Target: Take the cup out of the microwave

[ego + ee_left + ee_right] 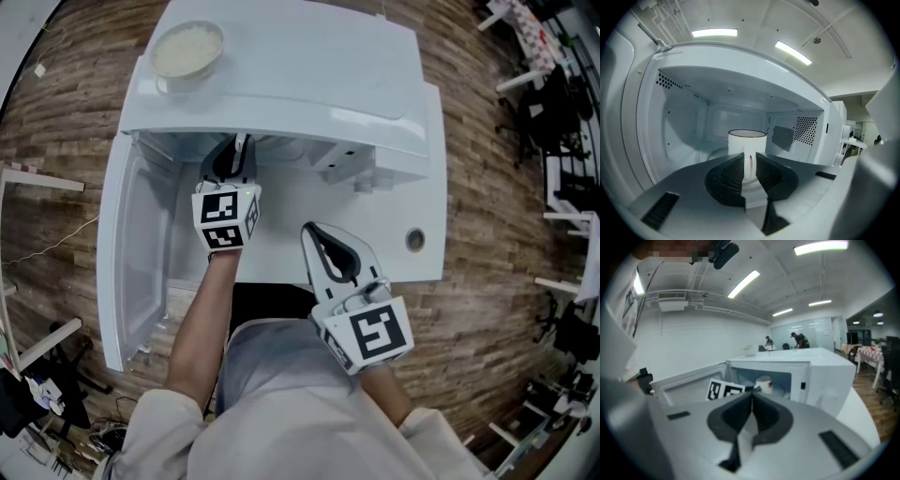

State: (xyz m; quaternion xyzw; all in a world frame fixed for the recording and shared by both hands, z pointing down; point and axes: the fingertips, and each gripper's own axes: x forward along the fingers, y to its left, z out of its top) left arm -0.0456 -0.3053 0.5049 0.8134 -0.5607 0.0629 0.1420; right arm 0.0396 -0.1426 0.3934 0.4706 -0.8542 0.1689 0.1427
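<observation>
step: grasp | left gripper [750,165] clamped on cup [747,140] inside microwave [740,89] | right gripper [751,401] closed, empty | next: draw cup out level

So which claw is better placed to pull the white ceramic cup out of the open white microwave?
Left. The left claw is inside the white microwave, jaws closed on the handle of the white ceramic cup; the right claw is shut, outside it.

From above I see my left gripper [234,150] reaching into the open white microwave [309,84], its door [131,262] swung out to the left, a bowl [187,50] of something pale on top, and my right gripper [309,231] held back, jaws together.
</observation>
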